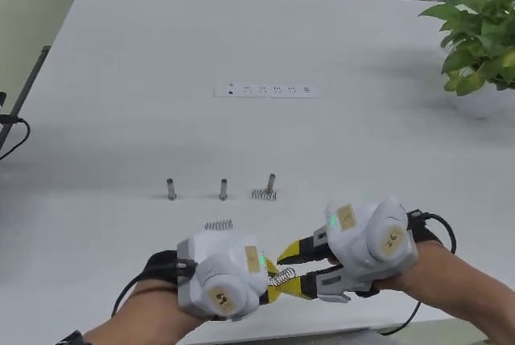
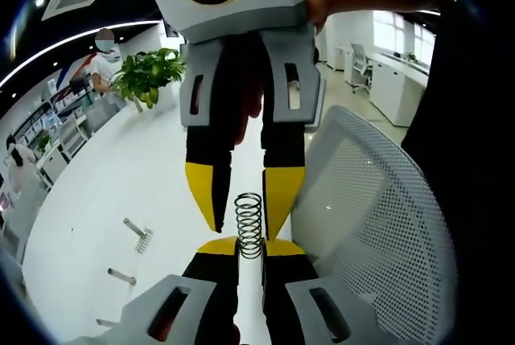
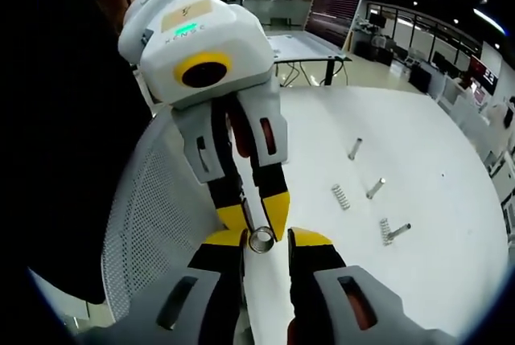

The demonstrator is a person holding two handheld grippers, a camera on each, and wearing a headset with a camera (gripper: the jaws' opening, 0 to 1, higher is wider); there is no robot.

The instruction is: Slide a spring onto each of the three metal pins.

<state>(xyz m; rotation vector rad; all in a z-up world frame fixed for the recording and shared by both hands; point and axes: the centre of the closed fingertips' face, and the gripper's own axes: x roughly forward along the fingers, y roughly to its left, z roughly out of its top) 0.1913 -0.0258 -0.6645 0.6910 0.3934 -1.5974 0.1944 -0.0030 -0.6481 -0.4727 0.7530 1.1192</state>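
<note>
Three metal pins stand in a row on the white table: the left pin (image 1: 171, 189), the middle pin (image 1: 224, 189) and the right pin (image 1: 271, 182), which has a spring (image 1: 263, 195) around its base. A loose spring (image 1: 218, 224) lies in front of them. Near the front edge my two grippers face each other. My left gripper (image 1: 272, 282) (image 2: 250, 250) is shut on one end of another spring (image 1: 280, 277) (image 2: 250, 224) (image 3: 260, 240). My right gripper (image 1: 293, 270) (image 3: 265, 242) is open, its yellow tips on either side of that spring.
A white power strip (image 1: 265, 90) lies mid-table beyond the pins. A potted plant (image 1: 483, 31) stands at the far right. A black cable (image 1: 12, 132) hangs off the left edge. A white mesh chair (image 2: 378, 224) sits below the table's front edge.
</note>
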